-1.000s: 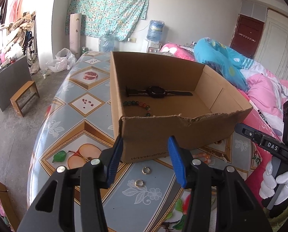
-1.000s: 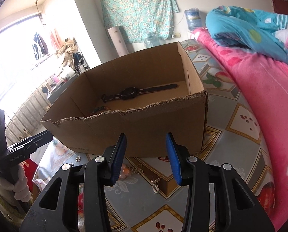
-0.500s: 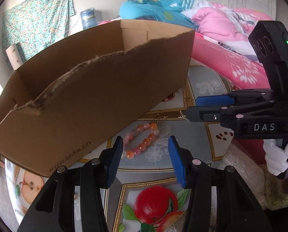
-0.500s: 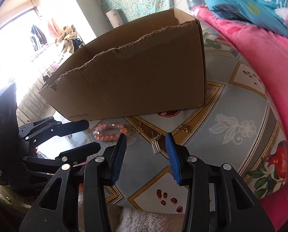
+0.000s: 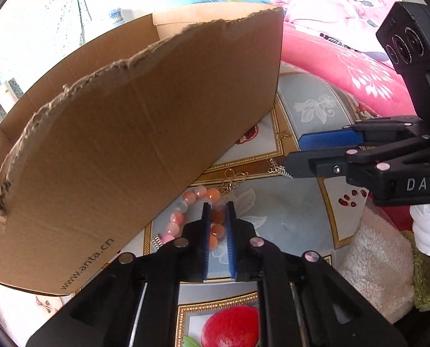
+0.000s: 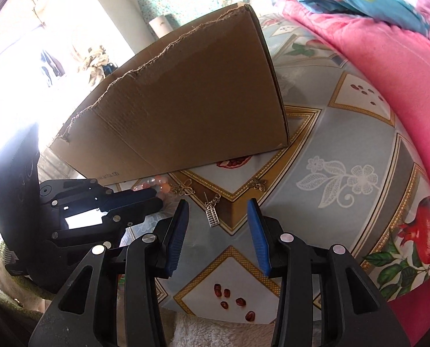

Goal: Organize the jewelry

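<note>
A bracelet of orange and pink beads (image 5: 199, 192) lies on the patterned tablecloth, against the front wall of the cardboard box (image 5: 128, 144). My left gripper (image 5: 218, 205) points down at it. Its jaws are closing, and the blue pads press on beads at the bracelet's near side. In the right wrist view the same left gripper (image 6: 157, 199) reaches the bracelet (image 6: 160, 179) from the left. My right gripper (image 6: 218, 205) hangs open just above a silver ladder-shaped charm (image 6: 212, 217), touching nothing. In the left wrist view the right gripper (image 5: 294, 153) comes in from the right.
The cardboard box (image 6: 200, 101) stands close behind. A gold knot charm (image 6: 186, 189) and a small gold bee charm (image 6: 257, 184) lie beside the bracelet. A pink blanket (image 6: 388, 66) borders the table's right side. A white towel (image 5: 374, 254) covers the near edge.
My left gripper swung from facing the box's open top down to the bracelet, and its jaws went from wide to closed on the beads. My right gripper sank toward the silver charm.
</note>
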The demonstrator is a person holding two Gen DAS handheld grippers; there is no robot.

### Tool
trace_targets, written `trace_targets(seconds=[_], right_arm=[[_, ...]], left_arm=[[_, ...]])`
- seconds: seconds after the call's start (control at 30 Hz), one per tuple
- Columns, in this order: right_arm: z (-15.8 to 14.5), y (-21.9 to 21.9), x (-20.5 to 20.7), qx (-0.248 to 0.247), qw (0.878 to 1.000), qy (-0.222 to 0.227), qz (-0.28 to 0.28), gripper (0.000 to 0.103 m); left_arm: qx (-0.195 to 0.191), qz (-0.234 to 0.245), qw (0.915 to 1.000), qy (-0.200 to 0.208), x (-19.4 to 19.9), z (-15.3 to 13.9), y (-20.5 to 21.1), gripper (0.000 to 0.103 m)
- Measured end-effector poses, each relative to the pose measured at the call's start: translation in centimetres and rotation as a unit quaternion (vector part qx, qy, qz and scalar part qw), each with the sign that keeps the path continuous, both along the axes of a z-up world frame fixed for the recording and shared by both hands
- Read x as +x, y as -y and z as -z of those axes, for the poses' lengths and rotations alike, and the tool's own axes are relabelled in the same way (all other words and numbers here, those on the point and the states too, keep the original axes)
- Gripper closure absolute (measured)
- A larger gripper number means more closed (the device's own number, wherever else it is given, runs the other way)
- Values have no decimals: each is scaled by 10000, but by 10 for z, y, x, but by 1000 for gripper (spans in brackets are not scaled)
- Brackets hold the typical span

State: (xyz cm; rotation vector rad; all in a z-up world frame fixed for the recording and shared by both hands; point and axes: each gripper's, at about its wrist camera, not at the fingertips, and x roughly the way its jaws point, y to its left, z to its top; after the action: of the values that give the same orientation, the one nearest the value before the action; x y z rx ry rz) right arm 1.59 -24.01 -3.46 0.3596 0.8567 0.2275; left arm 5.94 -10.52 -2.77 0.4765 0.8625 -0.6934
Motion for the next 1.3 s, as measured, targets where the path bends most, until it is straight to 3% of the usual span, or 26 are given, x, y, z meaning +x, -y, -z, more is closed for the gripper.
trace_targets(seconds=[0.27, 0.43, 0.63, 0.73, 0.87, 1.0, 1.13, 1.23, 1.3], right_arm=[[-6, 12, -15, -4, 9999, 104, 58, 64], [-19, 7, -26, -74, 9998, 193, 33, 64], [-28, -18, -27, -152, 9994, 278, -136, 64], [-30, -28, -25, -153, 9992, 275, -262, 64], [-33, -42, -20, -188, 9985, 273, -446, 64], [-38, -51, -16, -271, 9976, 336, -546, 64], [-38, -58, -18, -348, 9975, 292, -547, 64], [-36, -63, -18, -393, 9973, 255, -570, 63], [-35, -67, -16, -401, 9971, 236, -610, 63]], left_arm=[[-804, -313, 9961, 173, 0, -42, -32, 94], [-1421, -660, 9874, 225, -7, -76, -63, 94], [-1677, -1376, 9757, 319, -23, -101, -116, 94], [-1744, -1839, 9672, 181, -21, -98, -146, 94], [-2127, -2249, 9507, -196, -16, -82, -181, 94], [-2400, -2604, 9318, -800, -3, -42, -208, 94], [-2339, -3124, 9127, -1209, 2, -7, -232, 93], [-2257, -3081, 9191, -969, -6, -13, -234, 91], [-2171, -3057, 9246, -678, -11, -23, -231, 78]])
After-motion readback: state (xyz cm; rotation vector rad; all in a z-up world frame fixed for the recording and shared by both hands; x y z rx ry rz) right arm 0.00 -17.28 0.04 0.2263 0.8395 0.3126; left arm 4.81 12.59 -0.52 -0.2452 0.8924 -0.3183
